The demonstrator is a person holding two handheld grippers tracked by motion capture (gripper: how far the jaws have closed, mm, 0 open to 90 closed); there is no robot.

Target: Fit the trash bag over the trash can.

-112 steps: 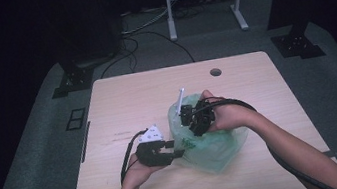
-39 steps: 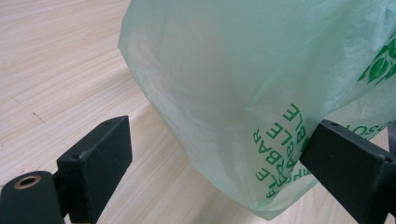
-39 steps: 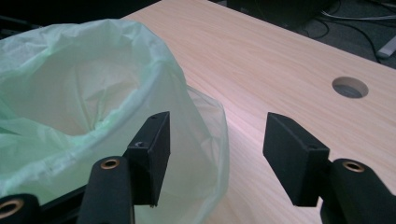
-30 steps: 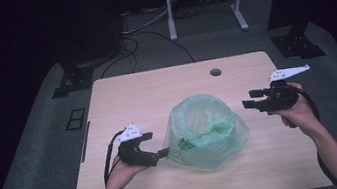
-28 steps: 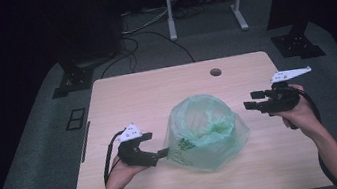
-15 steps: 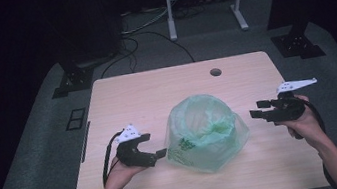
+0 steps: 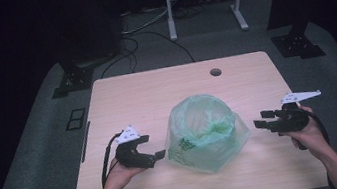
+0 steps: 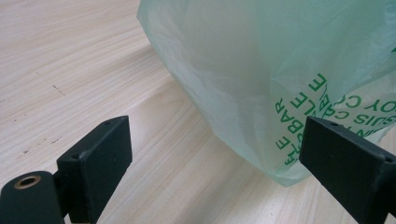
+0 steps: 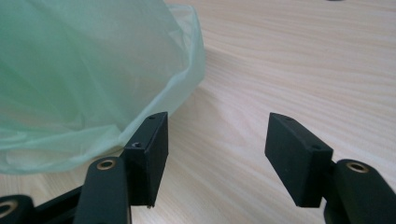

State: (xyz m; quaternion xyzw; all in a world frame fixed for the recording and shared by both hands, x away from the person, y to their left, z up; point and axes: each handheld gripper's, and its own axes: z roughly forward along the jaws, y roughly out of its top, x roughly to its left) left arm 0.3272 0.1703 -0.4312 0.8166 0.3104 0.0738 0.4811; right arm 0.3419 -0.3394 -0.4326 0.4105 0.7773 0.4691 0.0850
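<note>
Green bag (image 8: 261,70) — print partly readable — "EBAR", "CABLE".

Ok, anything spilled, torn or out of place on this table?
Nothing stands out. The green plastic bag sits puffed up mid-table, no tear or spill visible, with the left gripper and right gripper open on either side.

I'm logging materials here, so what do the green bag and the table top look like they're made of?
The green bag: thin translucent plastic film, probably; it crinkles, lets light through and carries printed green lettering. The table top: pale wood or a wood-look laminate, matt, with straight grain lines; which of the two cannot be told.
</note>
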